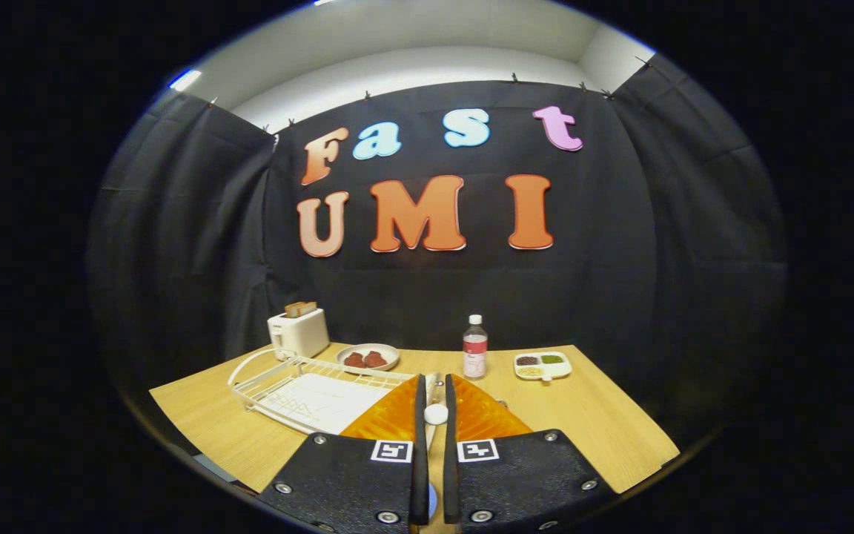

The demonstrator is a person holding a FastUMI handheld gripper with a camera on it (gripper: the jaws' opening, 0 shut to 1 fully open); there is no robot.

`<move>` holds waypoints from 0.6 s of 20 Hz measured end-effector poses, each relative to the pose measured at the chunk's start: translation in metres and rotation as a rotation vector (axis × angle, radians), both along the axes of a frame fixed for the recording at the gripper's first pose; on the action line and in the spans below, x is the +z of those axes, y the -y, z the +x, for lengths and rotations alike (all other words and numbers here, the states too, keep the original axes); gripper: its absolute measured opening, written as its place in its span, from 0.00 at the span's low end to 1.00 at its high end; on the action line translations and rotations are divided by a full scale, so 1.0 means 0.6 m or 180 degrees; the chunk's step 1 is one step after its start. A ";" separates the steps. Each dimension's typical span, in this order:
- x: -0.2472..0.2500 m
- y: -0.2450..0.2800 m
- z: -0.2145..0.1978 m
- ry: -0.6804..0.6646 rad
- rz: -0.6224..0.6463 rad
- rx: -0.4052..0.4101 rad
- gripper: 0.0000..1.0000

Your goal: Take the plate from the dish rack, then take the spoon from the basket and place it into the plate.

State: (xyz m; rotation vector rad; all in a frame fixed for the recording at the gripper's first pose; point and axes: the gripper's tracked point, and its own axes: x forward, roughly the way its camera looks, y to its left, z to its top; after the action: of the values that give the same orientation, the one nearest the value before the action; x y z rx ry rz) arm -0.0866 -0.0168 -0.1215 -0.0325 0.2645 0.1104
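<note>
Both fingers of the gripper are clamped on the white spoon, held lengthwise between them, the dish rack lying just left.

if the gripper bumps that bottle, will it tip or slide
Probably tip: the bottle is tall and narrow, standing upright on the smooth table. It looks partly filled, so likely light. The gripper, nearly closed on a small white piece, is well short of it.

Dim booth, overhead light, sharp centre, strong fisheye bending at edges.
</note>
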 end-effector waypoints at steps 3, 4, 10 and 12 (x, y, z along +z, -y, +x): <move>-0.021 -0.033 -0.020 -0.0053 0.0137 0.0255 0.08; -0.031 -0.043 -0.028 -0.0104 0.0165 0.0328 0.08; -0.109 -0.090 -0.057 -0.0404 0.0184 0.0700 0.08; -0.137 -0.098 -0.063 -0.0490 0.0236 0.0764 0.08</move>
State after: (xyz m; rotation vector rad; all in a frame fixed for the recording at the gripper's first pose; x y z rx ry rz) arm -0.1245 0.0422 -0.2036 0.0183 0.4095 0.3622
